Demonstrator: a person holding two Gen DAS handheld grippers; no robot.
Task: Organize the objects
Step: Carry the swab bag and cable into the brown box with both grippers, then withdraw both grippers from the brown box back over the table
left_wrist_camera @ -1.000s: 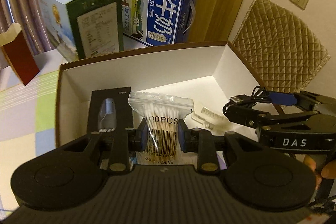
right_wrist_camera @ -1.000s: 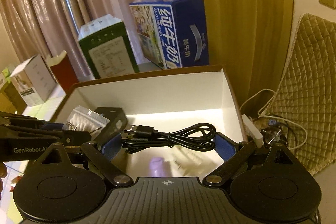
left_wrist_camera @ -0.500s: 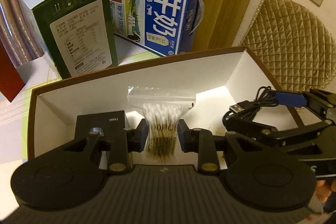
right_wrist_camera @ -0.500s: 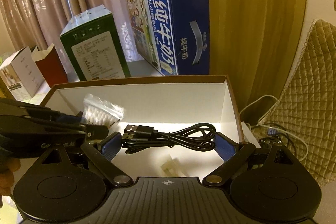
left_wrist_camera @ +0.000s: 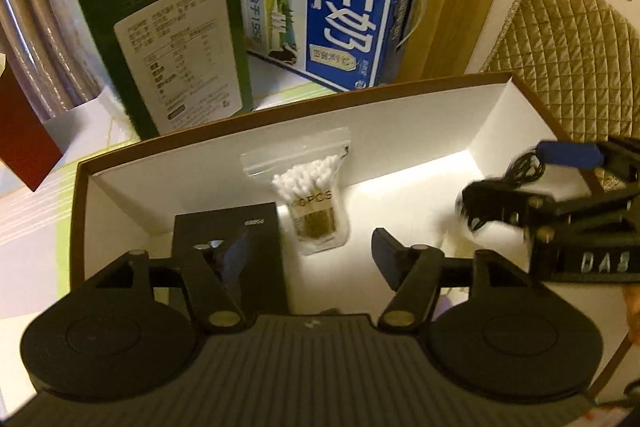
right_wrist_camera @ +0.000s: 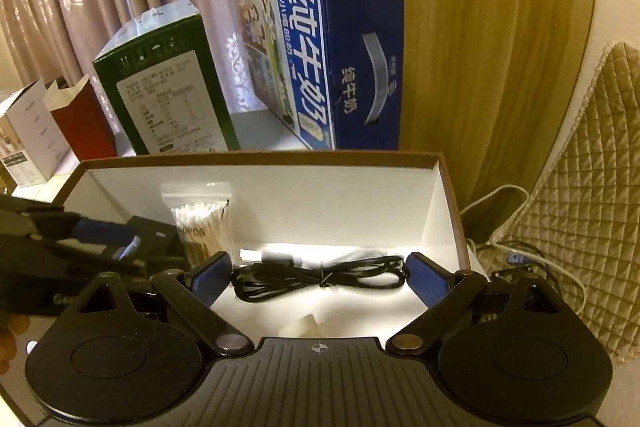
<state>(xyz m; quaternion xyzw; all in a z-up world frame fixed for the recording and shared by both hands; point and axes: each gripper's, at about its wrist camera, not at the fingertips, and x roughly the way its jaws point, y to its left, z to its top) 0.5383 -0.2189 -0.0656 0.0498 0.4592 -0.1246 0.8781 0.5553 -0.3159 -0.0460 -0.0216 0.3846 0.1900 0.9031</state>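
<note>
Swab bag (left_wrist_camera: 314,205) released into box (left_wrist_camera: 280,123); left gripper (left_wrist_camera: 308,251) now spread.

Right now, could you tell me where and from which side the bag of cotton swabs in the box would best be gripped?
Probably at its middle, across the width. The bag of cotton swabs leans against the back wall of the box, so come from the front. The open left gripper already faces it.
</note>
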